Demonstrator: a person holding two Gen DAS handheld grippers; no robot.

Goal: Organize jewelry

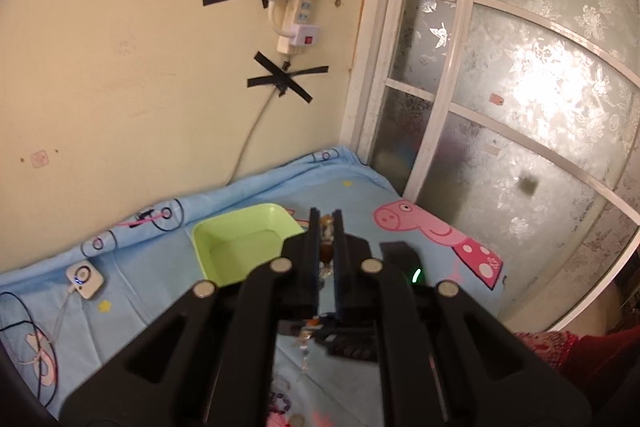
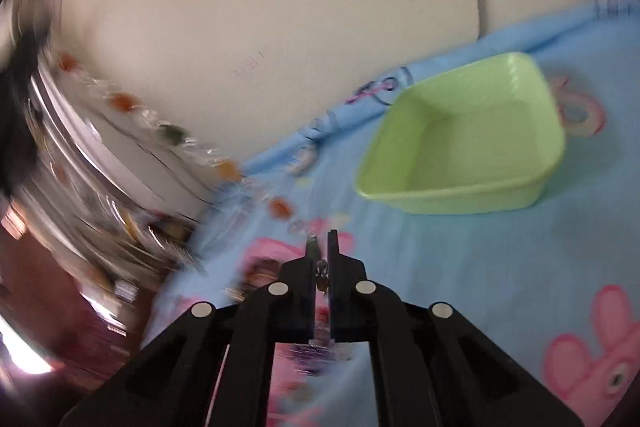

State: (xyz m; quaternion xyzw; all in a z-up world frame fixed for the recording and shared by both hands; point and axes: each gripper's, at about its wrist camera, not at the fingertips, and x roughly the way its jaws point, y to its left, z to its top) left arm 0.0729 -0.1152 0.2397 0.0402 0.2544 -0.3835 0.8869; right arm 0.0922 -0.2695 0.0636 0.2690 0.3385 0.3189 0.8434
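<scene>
Your green tray [image 1: 224, 247] sits on the blue cartoon bedsheet [image 1: 360, 195], close to the wall, and what shows of its floor is bare; in the left wrist view the gripper hides its near corner. From the right wrist view the same tray [image 2: 460, 195] lies ahead and to the right, tilted in the frame, nothing visible inside it.

Your left gripper [image 1: 326, 223] has its fingers pressed together on a beaded strand [image 1: 327, 251]: brown and clear beads sit between the pads, and more of the chain hangs below the fingers. Your right gripper [image 2: 322, 247] is also nearly closed, pinching a small metal clasp [image 2: 321, 277] of a beaded strand; blurred orange, green and clear beads trail up and to the left from it. Whether both grippers hold one piece, you cannot tell.

On the sheet to the left lies a small white device [image 1: 85, 279] with a cable. A power strip [image 1: 298, 23] is taped to the cream wall [image 1: 120, 47], and a frosted window [image 1: 520, 87] with white bars fills the right side.
</scene>
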